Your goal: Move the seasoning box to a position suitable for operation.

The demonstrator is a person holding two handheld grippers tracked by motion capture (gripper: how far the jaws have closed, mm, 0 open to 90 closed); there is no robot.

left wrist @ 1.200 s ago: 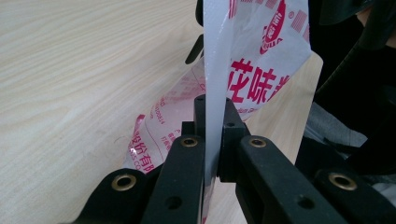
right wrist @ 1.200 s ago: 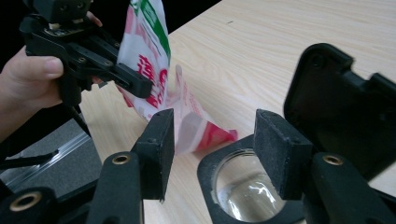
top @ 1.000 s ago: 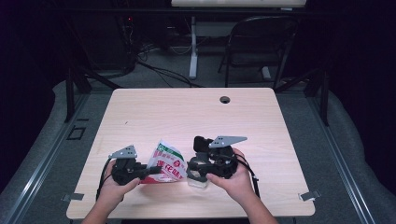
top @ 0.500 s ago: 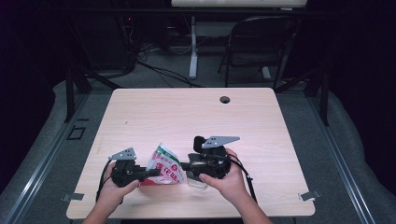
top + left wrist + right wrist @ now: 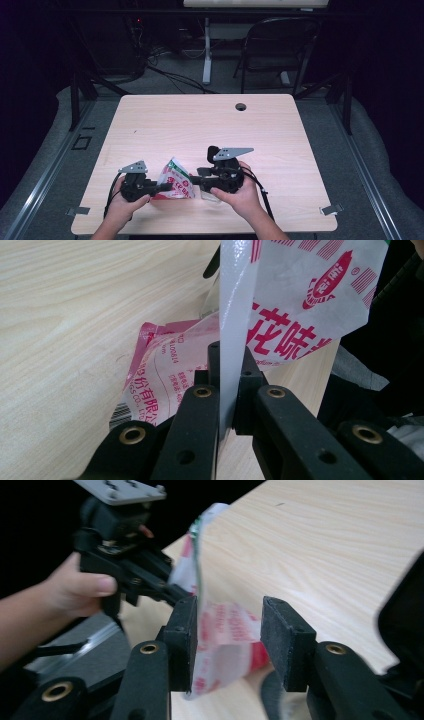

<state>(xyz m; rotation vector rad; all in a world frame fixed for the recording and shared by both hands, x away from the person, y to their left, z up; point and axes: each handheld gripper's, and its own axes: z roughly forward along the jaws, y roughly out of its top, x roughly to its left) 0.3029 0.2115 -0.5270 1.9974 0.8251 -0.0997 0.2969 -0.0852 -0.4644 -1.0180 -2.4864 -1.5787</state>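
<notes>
One snack bag (image 5: 176,184), two tongs, left (image 5: 162,188) and right (image 5: 196,178), one desk (image 5: 200,125), one chair (image 5: 280,45)

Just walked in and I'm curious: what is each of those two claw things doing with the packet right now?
Left gripper: jaws shut on the packet edge.
Right gripper: jaws have just been closing, packet between them, still a gap on one side; not gripping.

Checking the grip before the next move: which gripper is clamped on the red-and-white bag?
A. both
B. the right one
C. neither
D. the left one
D. The left gripper pinches the bag edge between shut jaws, while the right gripper has its pads apart, one not touching the bag.
</notes>
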